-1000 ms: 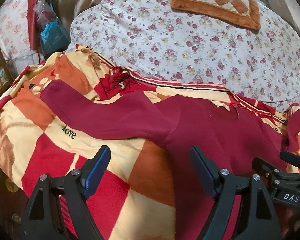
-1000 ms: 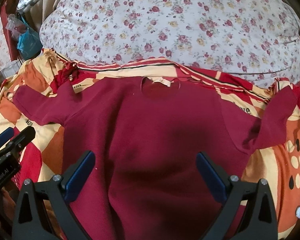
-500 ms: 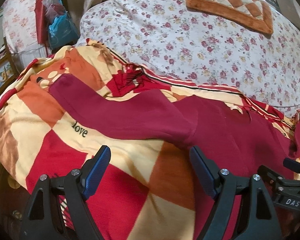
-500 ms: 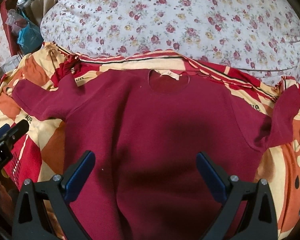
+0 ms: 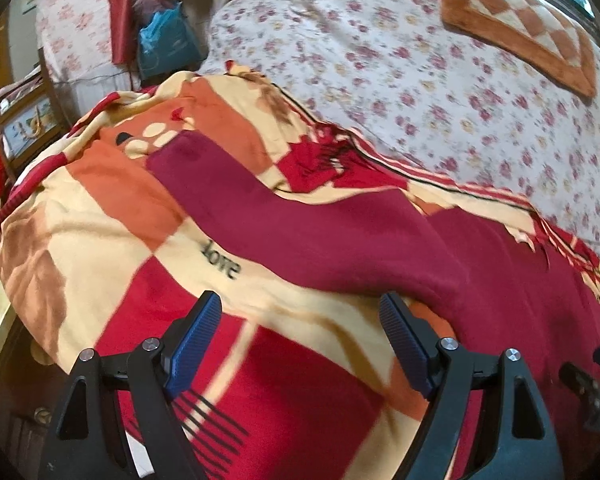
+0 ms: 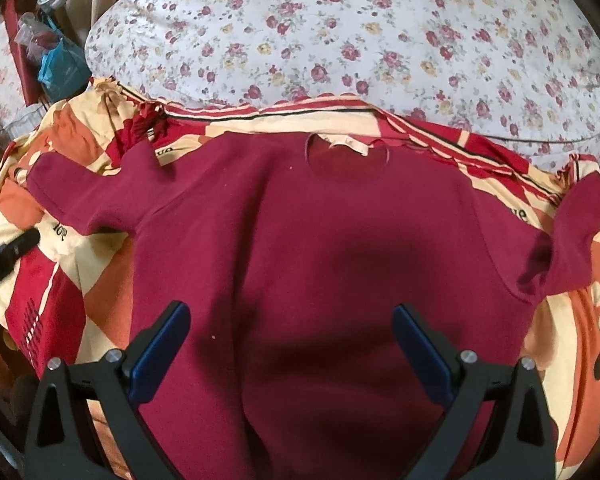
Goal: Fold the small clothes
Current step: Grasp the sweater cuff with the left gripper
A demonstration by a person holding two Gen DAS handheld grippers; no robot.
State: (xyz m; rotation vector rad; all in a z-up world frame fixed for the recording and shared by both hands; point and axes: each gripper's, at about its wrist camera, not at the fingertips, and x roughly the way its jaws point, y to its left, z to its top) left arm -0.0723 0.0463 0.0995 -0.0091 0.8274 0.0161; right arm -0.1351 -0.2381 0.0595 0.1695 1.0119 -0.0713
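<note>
A small dark red long-sleeved top (image 6: 300, 248) lies spread flat on a chequered red, orange and cream blanket (image 6: 100, 288), neck hole (image 6: 346, 158) at the far side. Its left sleeve (image 5: 284, 220) stretches out to the left; its right sleeve (image 6: 572, 232) is bent upward at the blanket's right edge. My left gripper (image 5: 300, 328) is open and empty, above the blanket just short of the left sleeve. My right gripper (image 6: 292, 340) is open and empty over the top's lower body. The left gripper's tip shows at the right wrist view's left edge (image 6: 4, 256).
A big floral quilt (image 6: 340, 40) is heaped behind the blanket, with an orange chequered cushion (image 5: 520, 28) on it. Blue and clear plastic bags (image 5: 164, 44) hang at the far left. The blanket's left edge drops off beside a framed picture (image 5: 24, 128).
My left gripper has swung left and forward, toward the left sleeve. My right gripper has moved slightly forward over the top. Both stay open and the top has not moved.
</note>
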